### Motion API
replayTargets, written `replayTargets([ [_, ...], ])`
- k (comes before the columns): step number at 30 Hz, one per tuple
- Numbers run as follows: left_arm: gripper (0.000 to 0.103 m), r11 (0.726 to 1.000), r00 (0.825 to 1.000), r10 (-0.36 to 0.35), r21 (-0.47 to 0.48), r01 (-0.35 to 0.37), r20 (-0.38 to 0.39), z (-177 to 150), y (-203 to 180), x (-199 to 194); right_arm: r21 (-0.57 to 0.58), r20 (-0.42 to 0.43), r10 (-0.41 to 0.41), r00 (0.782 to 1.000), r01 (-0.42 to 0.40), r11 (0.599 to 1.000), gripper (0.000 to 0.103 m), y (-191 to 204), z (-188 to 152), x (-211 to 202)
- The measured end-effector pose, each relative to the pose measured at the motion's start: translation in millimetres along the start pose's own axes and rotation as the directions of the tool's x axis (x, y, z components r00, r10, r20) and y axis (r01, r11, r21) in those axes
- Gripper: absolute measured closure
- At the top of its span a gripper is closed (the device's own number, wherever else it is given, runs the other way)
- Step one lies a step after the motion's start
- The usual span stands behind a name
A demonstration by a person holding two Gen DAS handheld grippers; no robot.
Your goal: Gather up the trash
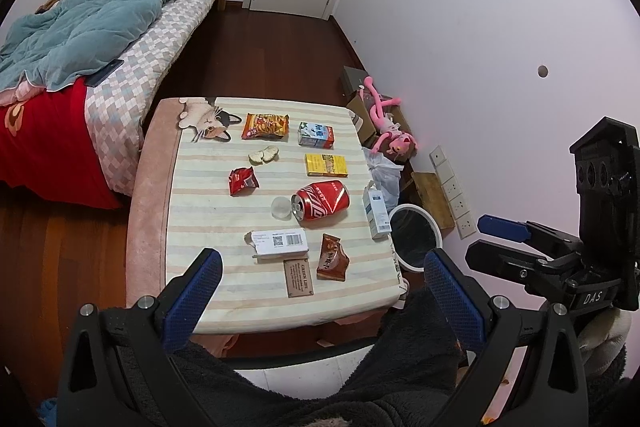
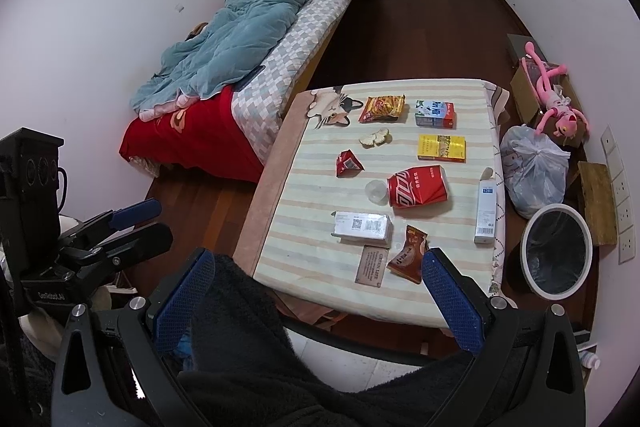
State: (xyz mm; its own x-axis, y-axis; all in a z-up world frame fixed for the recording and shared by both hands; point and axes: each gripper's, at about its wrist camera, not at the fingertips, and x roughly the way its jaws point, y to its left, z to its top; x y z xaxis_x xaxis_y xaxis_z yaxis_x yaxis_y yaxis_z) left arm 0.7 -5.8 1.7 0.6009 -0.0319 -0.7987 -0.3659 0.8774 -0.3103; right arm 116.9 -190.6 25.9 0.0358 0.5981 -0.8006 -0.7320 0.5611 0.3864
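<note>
Apparently, lined bin (image 2: pixel 557 249) holds nothing.

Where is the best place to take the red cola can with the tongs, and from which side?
Probably across the middle of the red cola can, coming from above. It lies on its side, dented, so its round body gives two opposite walls. The small clear cup touches its open end, so avoid that end.

- Open floor lies between the striped cloth-covered table (image 1: pixel 192 187) and the bed (image 1: pixel 132 83).
- On the table's other side, the round white-rimmed bin (image 2: pixel 558 251) and tied plastic bag (image 2: pixel 534 171) crowd the wall.
</note>
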Motion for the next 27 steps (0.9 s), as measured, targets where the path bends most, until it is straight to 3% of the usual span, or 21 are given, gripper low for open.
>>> replayTargets([
  [27,0.000,1.000,1.000,-0.005,-0.007,0.005,0.003,-2.7,0.7,3.4,-0.005,-0.001,0.000,1.000,0.000,1.000,0.000,3.5,4.0,3.8],
])
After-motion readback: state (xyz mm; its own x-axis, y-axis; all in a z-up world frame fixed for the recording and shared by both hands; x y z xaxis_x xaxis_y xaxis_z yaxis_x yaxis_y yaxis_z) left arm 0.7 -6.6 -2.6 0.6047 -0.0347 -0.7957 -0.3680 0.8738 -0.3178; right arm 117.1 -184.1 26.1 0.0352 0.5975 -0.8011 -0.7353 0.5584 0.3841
